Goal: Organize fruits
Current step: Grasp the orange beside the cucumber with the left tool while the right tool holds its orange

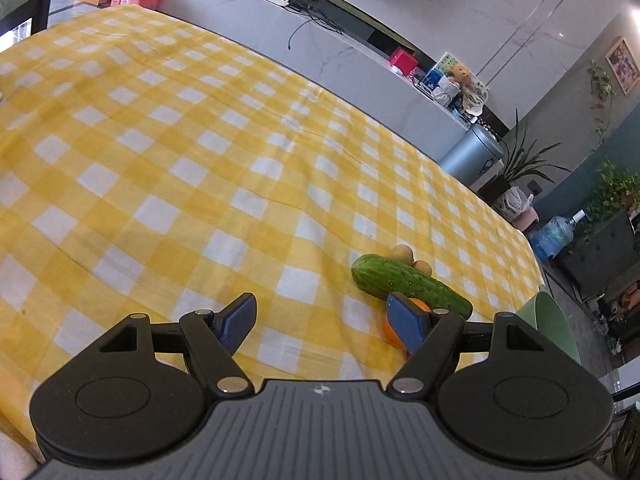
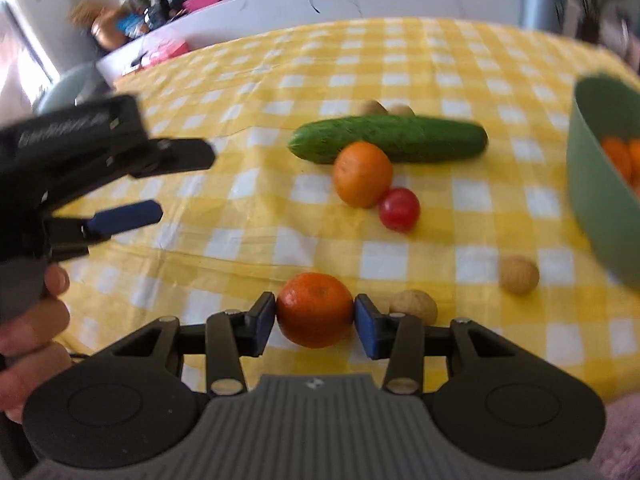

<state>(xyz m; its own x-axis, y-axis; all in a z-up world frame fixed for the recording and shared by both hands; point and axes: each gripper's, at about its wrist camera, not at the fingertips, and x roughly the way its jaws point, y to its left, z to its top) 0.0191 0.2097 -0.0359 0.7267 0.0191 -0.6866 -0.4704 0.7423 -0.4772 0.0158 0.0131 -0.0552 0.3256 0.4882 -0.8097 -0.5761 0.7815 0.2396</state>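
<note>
Currently held: one mandarin (image 2: 315, 309), pinched at its widest girth by the right tool (image 2: 315, 322), lifted above the near edge of the desk (image 2: 240, 92); small, light, soft-skinned, so a gentle squeeze across the middle should suit. Left tool (image 1: 322, 322): spread wide, empty. Green bowl (image 2: 592, 184) at the desk's right edge already holds oranges.

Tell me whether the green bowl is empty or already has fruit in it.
Not empty. In the right wrist view, orange fruit shows inside the green bowl at its right edge; how many pieces cannot be told.
</note>
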